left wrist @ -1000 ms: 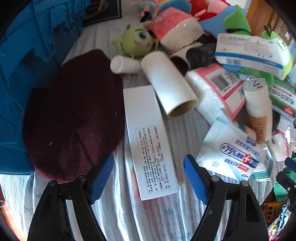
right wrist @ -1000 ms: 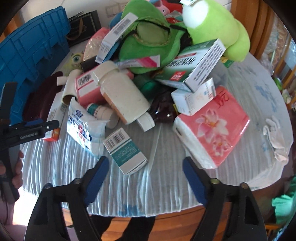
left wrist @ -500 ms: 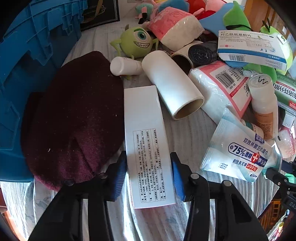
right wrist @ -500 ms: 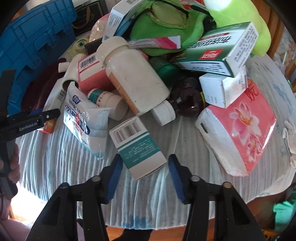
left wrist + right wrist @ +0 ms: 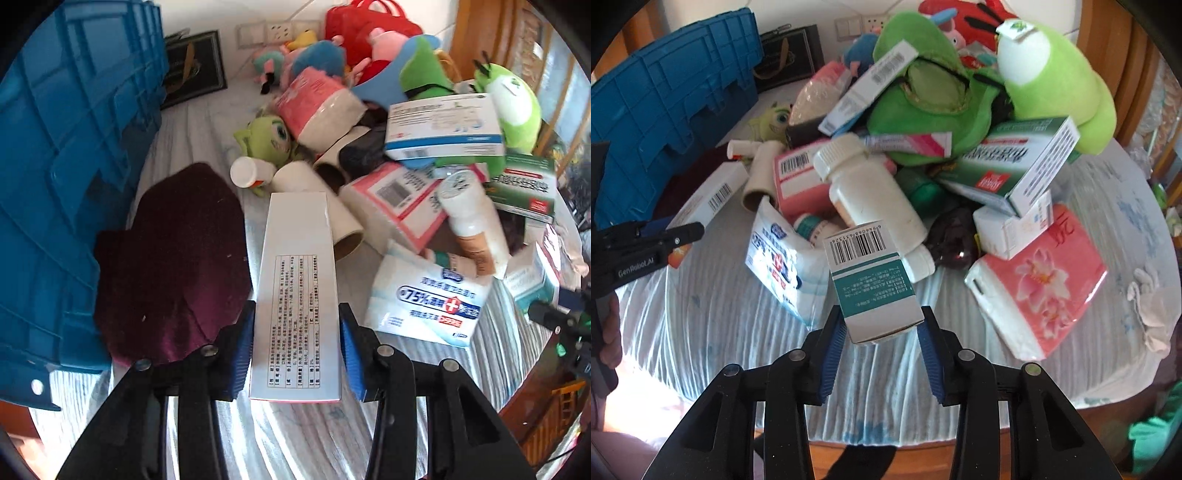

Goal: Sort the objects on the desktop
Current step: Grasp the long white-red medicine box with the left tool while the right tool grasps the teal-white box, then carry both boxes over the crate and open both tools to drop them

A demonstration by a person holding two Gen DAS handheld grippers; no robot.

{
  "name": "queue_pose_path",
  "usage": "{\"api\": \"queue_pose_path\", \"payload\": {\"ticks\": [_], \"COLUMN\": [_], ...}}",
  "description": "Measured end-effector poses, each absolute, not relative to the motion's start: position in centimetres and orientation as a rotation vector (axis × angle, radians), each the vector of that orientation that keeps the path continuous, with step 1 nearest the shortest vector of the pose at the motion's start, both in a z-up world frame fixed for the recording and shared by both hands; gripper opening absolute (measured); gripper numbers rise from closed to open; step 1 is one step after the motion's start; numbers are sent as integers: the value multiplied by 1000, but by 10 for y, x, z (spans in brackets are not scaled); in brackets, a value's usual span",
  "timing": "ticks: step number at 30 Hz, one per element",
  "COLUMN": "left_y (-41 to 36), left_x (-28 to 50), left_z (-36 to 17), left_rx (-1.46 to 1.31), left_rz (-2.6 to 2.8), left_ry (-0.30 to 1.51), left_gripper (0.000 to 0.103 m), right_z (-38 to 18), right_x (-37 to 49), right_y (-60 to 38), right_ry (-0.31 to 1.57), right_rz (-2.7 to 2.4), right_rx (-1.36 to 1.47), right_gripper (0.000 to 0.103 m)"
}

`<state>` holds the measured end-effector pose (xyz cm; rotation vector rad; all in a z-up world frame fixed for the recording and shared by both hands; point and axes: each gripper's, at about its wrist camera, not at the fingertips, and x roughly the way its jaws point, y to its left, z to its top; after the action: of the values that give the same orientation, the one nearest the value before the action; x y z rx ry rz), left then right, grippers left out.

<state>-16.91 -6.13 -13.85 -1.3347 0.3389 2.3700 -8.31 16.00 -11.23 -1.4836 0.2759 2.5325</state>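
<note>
Both boxes have lifted off the striped tablecloth point(image 5: 701, 314) (2 claws clamped, right claw point(image 5: 881, 341) closing).

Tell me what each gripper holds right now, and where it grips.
The left gripper clamps the long white box by its near end's long sides. The right gripper, jaws closing, pinches the teal-and-white box at its near end.

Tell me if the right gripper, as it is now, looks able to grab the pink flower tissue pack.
Probably not yet: the right gripper is closing on the teal-and-white box, so its jaws are occupied. Otherwise the tissue pack lies exposed, nothing atop it.
</note>
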Motion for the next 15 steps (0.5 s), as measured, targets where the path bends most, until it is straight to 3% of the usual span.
{"api": "queue_pose_path", "payload": {"ticks": [15], "left_y": [-60], "left_x": [-193], "left_z": [-134], "left_rx": [-1322], "left_rz": [2427], "left_ry": [372], "left_gripper": [41], "right_z": [-107], "right_x": [-87], "right_y": [160], "right_ry": [283], "right_rz": [2532], "right_rx": [-1457], "right_gripper": [39]}}
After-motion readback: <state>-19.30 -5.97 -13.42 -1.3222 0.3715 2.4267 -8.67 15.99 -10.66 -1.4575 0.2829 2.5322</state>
